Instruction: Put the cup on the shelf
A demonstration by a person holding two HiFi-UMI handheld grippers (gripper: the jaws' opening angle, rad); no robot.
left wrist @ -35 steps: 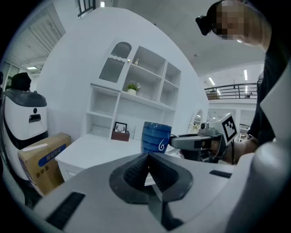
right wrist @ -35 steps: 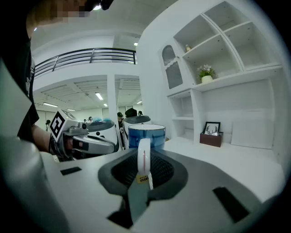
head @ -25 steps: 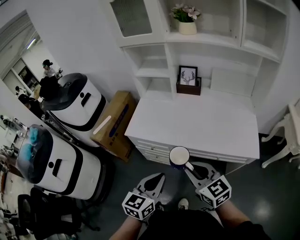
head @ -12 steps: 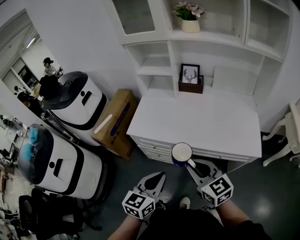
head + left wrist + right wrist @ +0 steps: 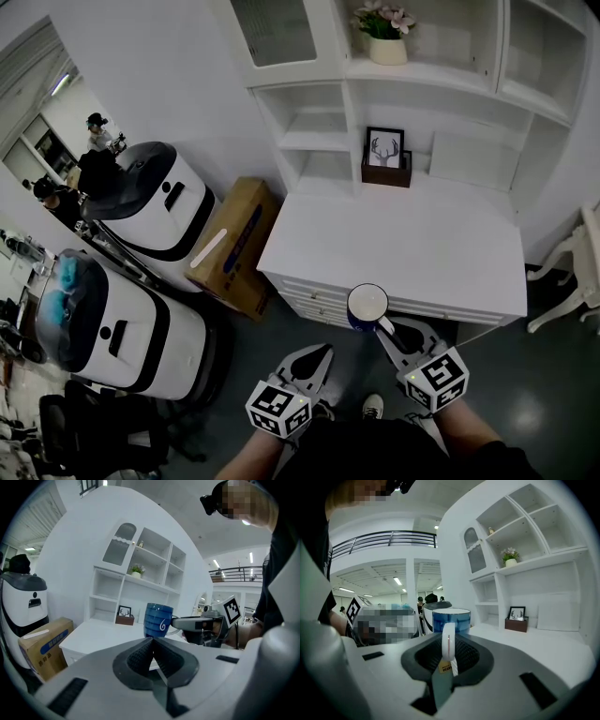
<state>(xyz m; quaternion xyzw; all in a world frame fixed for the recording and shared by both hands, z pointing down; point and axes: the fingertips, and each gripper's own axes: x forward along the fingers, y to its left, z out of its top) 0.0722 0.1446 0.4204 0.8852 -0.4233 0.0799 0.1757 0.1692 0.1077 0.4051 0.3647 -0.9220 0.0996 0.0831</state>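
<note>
A blue cup [image 5: 366, 307] with a white inside and white handle hangs in the air just off the front edge of the white desk [image 5: 403, 246]. My right gripper [image 5: 386, 330] is shut on the cup's handle [image 5: 448, 641]; the cup [image 5: 451, 620] stands upright in front of its jaws. In the left gripper view the cup [image 5: 158, 619] shows a white swirl. My left gripper [image 5: 320, 353] is shut and holds nothing, low and left of the cup. The white shelf unit [image 5: 394, 89] rises behind the desk.
On the shelves stand a framed deer picture in a brown box [image 5: 386, 157] and a potted flower [image 5: 384, 36]. A cardboard box [image 5: 230, 246] and two white machines [image 5: 155, 202] stand left of the desk. A white chair [image 5: 581, 272] is at the right.
The right gripper and the cup have drifted slightly right and toward the desk. The left gripper has stayed put.
</note>
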